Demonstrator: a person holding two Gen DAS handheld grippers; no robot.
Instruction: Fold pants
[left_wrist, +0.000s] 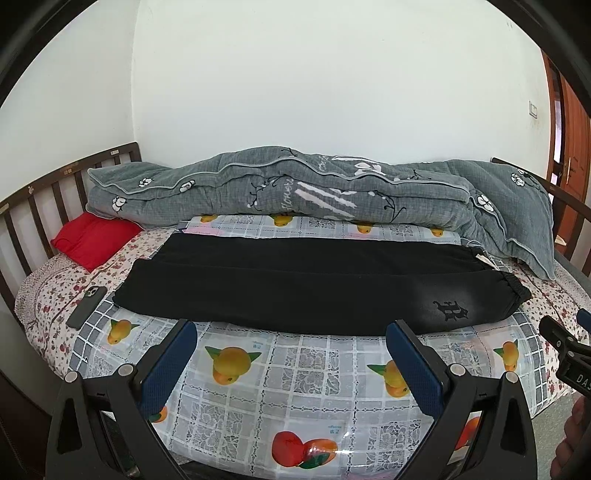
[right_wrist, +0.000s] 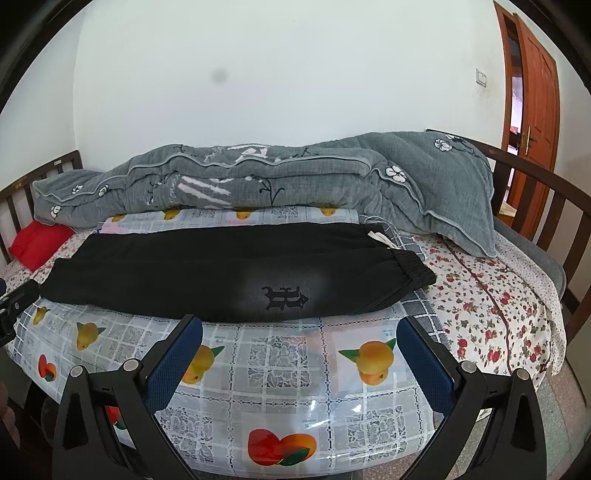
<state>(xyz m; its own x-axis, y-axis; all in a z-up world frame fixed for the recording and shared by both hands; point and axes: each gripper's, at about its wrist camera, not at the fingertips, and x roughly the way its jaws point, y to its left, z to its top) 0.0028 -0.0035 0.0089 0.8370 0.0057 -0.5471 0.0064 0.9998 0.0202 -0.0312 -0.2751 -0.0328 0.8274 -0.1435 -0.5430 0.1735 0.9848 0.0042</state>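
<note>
Black pants (left_wrist: 314, 284) lie flat across the bed on a fruit-print plastic cloth (left_wrist: 295, 376), folded lengthwise with one leg over the other, elastic waistband to the right and a dark emblem near it. They also show in the right wrist view (right_wrist: 221, 273). My left gripper (left_wrist: 291, 332) is open and empty, held just short of the pants' near edge. My right gripper (right_wrist: 299, 328) is open and empty, in front of the emblem (right_wrist: 284, 297). The right gripper's tip shows at the left wrist view's right edge (left_wrist: 557, 332).
A grey quilt (left_wrist: 314, 192) is bunched along the wall behind the pants. A red pillow (left_wrist: 92, 240) and a phone (left_wrist: 86, 306) lie at the left. Wooden bed rails (right_wrist: 546, 195) stand at both ends. A door (right_wrist: 535, 110) is at the right.
</note>
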